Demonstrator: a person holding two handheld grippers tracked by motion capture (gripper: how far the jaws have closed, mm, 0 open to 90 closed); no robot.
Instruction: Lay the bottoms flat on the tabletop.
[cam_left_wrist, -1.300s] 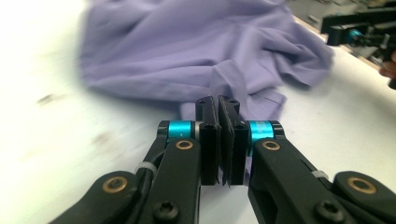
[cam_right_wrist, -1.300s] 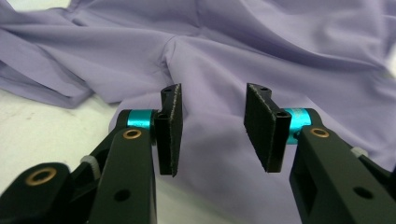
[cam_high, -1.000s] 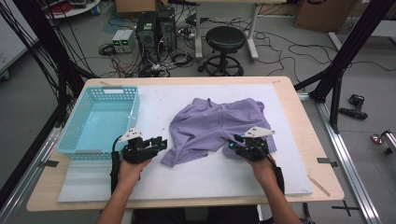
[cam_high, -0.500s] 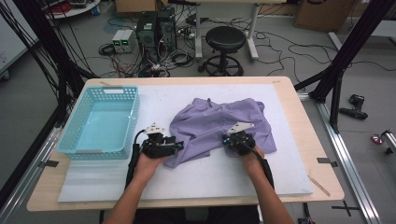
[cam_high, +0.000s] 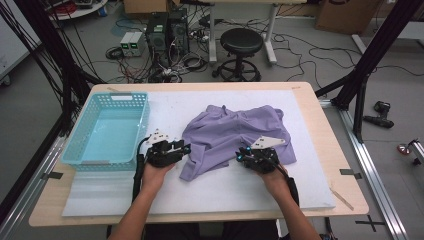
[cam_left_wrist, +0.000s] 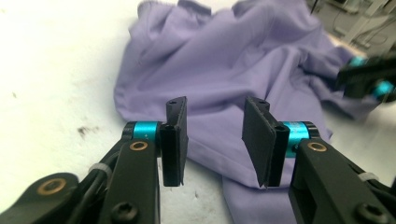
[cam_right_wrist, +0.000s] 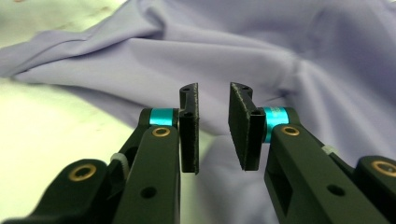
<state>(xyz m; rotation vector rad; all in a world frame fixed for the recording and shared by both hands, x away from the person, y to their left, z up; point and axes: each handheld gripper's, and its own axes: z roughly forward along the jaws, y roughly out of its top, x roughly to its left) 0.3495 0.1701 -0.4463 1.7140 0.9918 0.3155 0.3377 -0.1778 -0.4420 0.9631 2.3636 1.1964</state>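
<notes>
Purple garment (cam_high: 235, 136), crumpled, on a white mat (cam_high: 210, 187) covering a wooden counter (cam_high: 334, 150).

The garment lies centre to 3 o'clock on the mat; a light-blue plastic basket (cam_high: 82, 141) stands at 9 o'clock, its floor bare. The left gripper (cam_high: 184, 148) sits at the garment's 8 o'clock edge, fingers (cam_left_wrist: 176, 140) spread over the cloth with nothing between them. The right gripper (cam_high: 241, 157) sits at the 5 o'clock edge, fingers (cam_right_wrist: 189, 133) also apart, cloth beyond the gap. Room, at 12 o'clock beyond the counter: a black round stool (cam_high: 241, 42), black computer towers (cam_high: 167, 27), tangled cables (cam_high: 310, 45) on a grey floor, and cardboard boxes (cam_high: 345, 15). A black frame strut (cam_high: 372, 55) rises at 2 o'clock, with a power tool (cam_high: 378, 111) on the floor beside it.
</notes>
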